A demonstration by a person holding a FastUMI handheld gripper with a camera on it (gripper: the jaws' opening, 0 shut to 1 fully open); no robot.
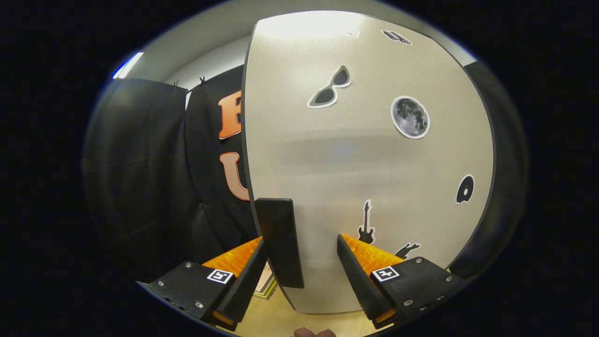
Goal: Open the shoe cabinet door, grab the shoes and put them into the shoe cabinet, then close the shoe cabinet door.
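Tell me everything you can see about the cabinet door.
The cabinet door is a pale, matte panel with a dark edge, standing upright just ahead of the gripper. Stickers dot its face: sunglasses, a moon, a guitar, a disc, others partly hidden. A dark, flat handle sits near its left edge, between the open fingers; the left finger lies close beside it, contact unclear. Black cloth hangs behind.

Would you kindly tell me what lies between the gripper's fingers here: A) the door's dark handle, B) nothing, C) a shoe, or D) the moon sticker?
A: the handle on the door edge stands between the open gripper's fingers, close beside one, the other apart.
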